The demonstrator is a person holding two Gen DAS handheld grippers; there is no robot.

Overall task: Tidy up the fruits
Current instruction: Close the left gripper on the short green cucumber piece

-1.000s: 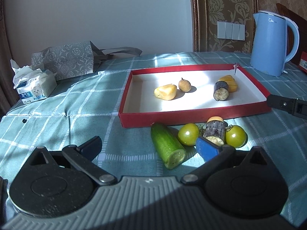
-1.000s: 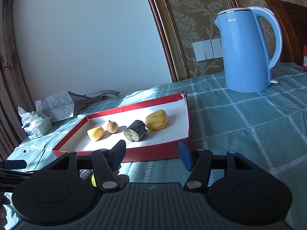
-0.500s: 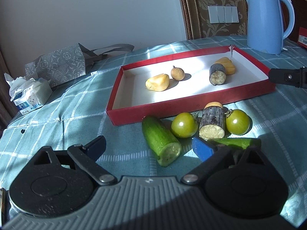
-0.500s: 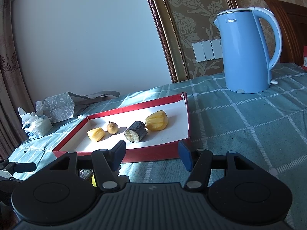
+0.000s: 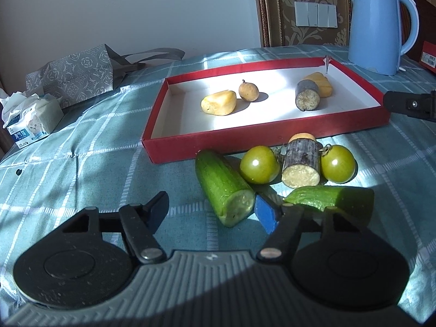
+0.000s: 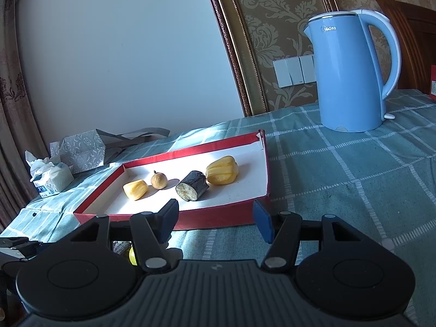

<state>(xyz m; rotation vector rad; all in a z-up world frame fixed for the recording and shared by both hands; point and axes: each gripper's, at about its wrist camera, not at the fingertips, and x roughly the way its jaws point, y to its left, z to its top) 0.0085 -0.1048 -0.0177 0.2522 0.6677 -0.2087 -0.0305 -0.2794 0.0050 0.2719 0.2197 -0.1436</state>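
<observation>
Your worktop [image 5: 81,141] wears a soft teal cloth with white checks. On it stands a smooth blue plastic kettle [image 6: 351,79] that says "Midea". The flat red tray [image 5: 261,141] with a white floor holds two bumpy yellow fruit pieces [image 5: 218,103], a small round brown fruit [image 5: 248,90] and a dark stub with a pale cut end [image 5: 307,96]. In front of the tray lie two cucumber pieces [image 5: 223,185], a barky cane stub [image 5: 301,163] and two shiny green tomatoes [image 5: 259,164]. Your left claw [image 5: 212,208] is spread wide, low behind the near cucumber, holding nothing. Your right claw [image 6: 216,218] is spread wide too, empty, near the tray's front wall.
</observation>
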